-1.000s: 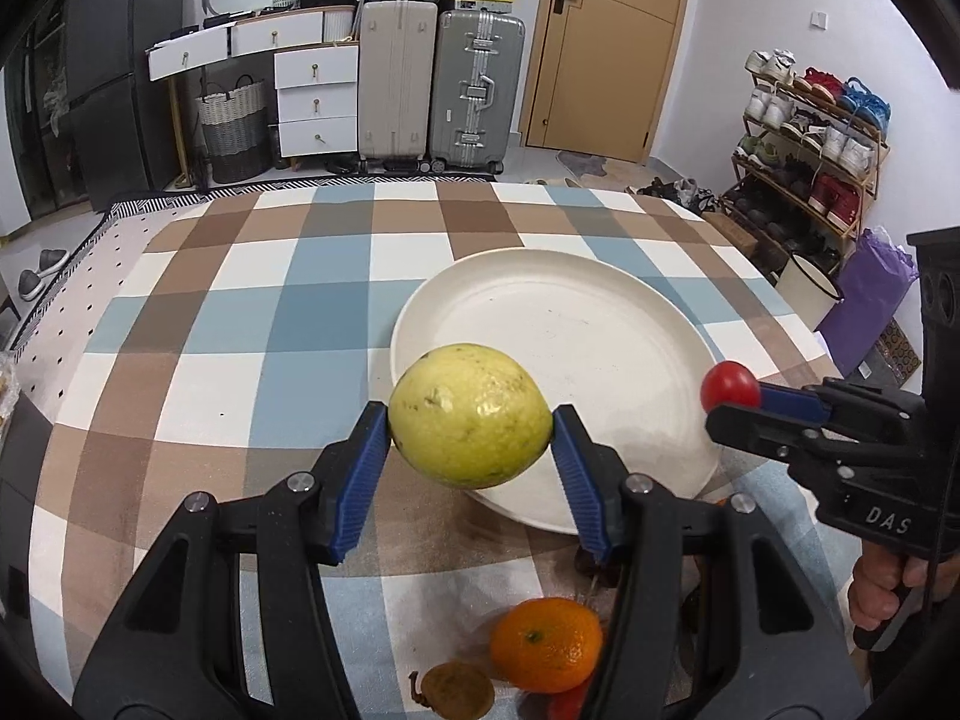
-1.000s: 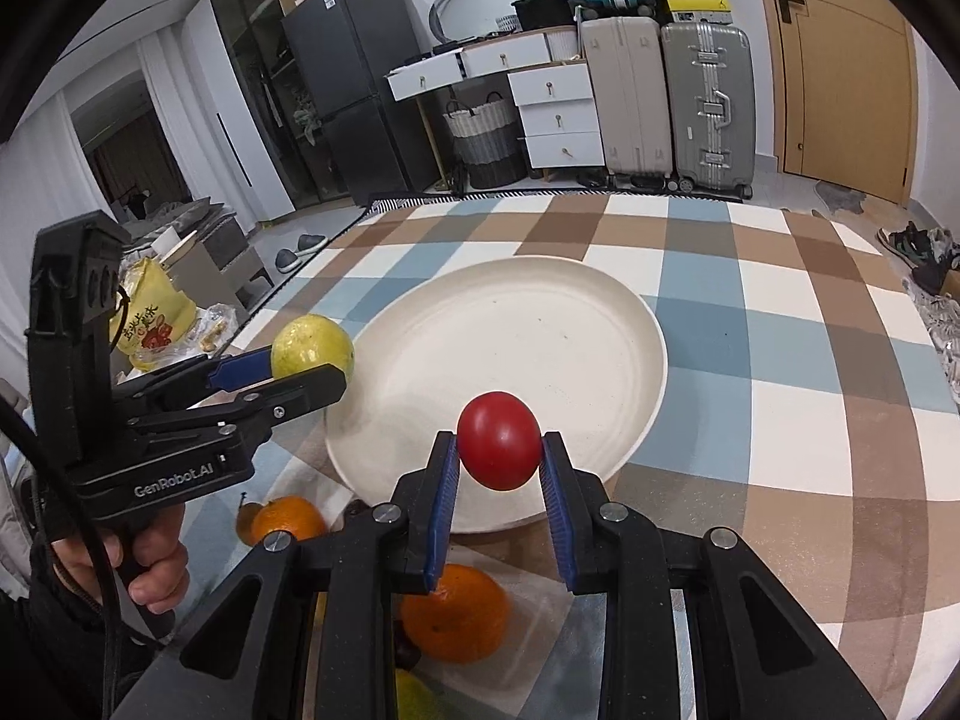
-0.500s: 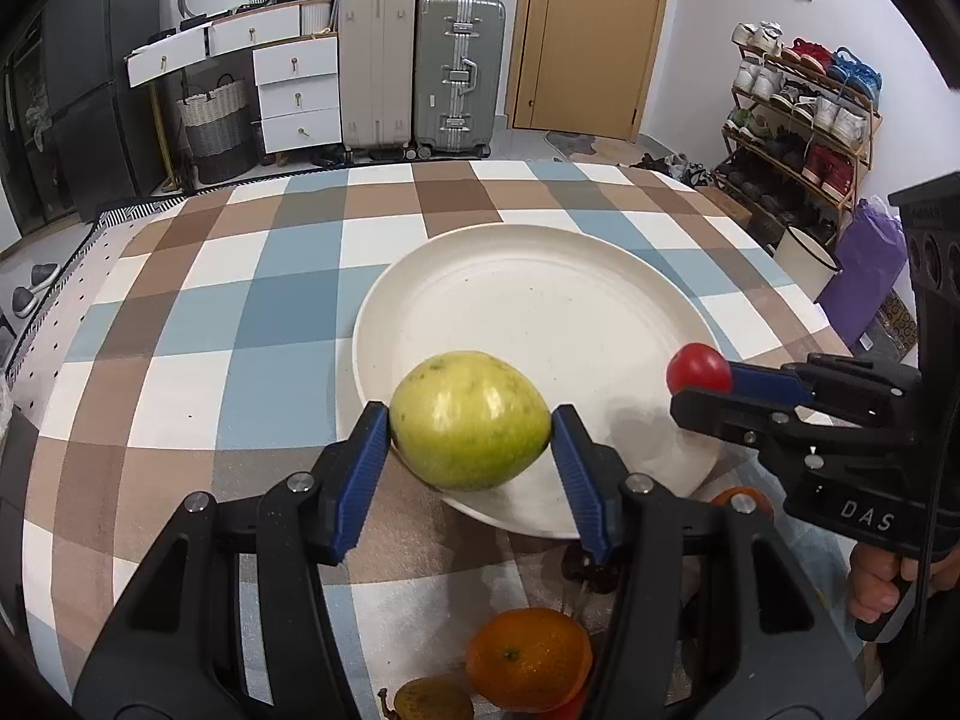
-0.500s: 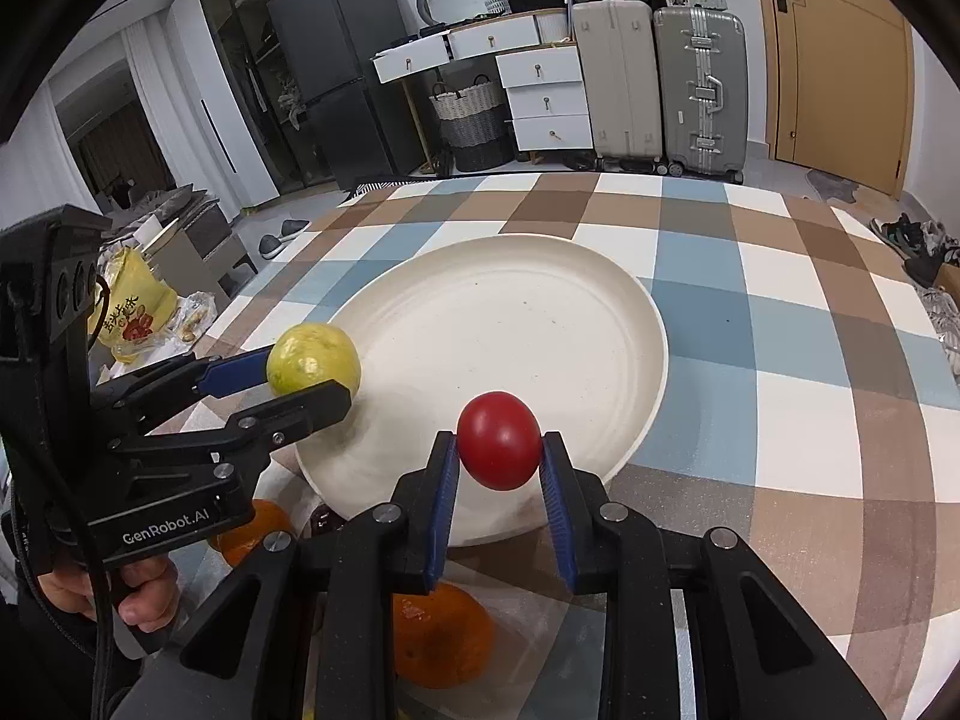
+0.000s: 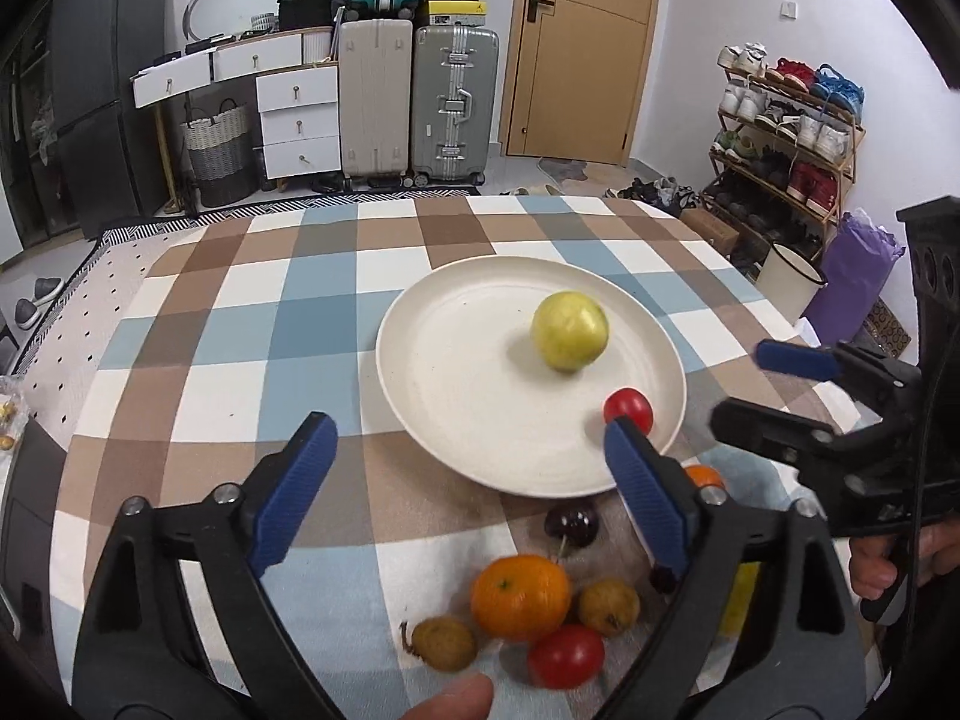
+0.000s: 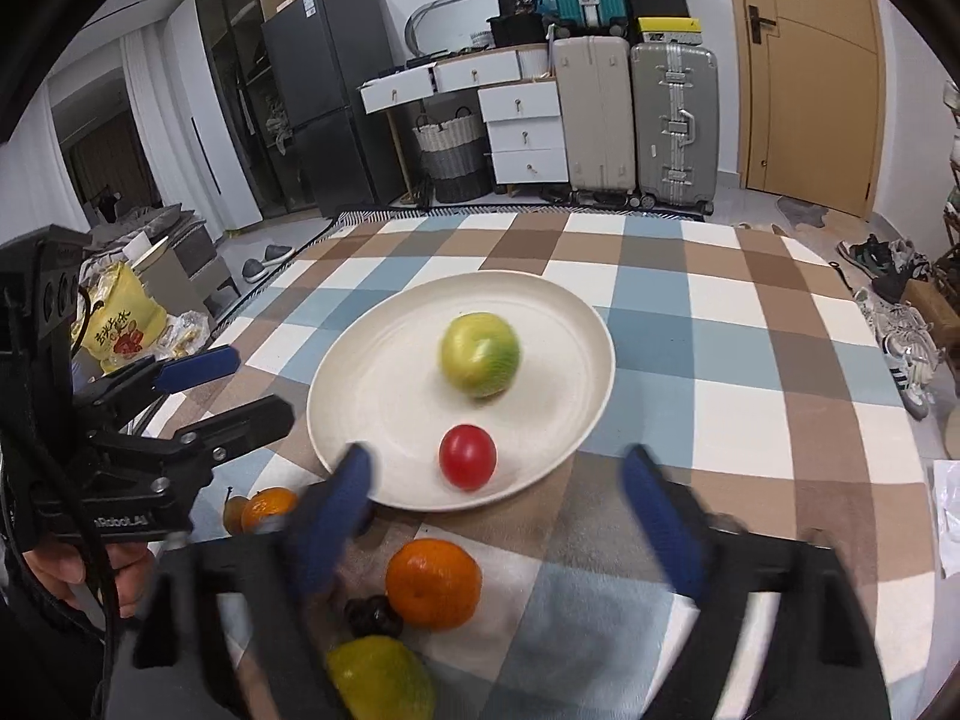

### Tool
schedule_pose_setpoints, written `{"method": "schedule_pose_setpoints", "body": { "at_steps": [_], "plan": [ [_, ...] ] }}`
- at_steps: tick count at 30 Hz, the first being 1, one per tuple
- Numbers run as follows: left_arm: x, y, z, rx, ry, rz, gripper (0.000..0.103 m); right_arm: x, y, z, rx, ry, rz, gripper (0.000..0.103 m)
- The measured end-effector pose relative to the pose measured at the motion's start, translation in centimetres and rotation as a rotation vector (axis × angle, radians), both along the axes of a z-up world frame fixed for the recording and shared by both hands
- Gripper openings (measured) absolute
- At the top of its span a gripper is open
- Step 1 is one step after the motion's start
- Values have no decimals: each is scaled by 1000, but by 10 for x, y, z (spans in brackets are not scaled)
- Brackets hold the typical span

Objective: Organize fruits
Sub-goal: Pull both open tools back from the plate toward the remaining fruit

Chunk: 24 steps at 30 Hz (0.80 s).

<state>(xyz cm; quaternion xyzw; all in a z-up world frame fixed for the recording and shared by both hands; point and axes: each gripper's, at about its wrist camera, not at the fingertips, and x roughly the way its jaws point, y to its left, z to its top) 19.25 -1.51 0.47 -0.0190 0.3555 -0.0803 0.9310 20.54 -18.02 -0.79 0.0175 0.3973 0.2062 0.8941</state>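
Both grippers' jaws are opening with nothing between them: the guava [image 5: 569, 331] and tomato [image 6: 467, 456] lie on the plate [image 6: 372, 384], beyond the left gripper [image 5: 468, 468] and right gripper [image 6: 504, 510].

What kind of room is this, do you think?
Probably a lived-in home, perhaps an entry or dining area: a shoe rack, suitcases by the door, and a fridge.

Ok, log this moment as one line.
left gripper: opening, empty | right gripper: opening, empty | green fruit, red tomato: on plate
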Motion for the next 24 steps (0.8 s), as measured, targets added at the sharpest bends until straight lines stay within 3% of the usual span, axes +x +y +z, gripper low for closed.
{"method": "schedule_pose_setpoints", "body": {
  "at_steps": [1,14,24],
  "plan": [
    [-6,2,3,4,-8,8,102,-5,-2,3,-1,-12,-11,102],
    [-68,9,24,32,-41,22,102,-55,-15,25,9,-35,-18,103],
    [-92,6,8,33,7,9,102,-74,-8,18,-21,-5,1,103]
  ]
}}
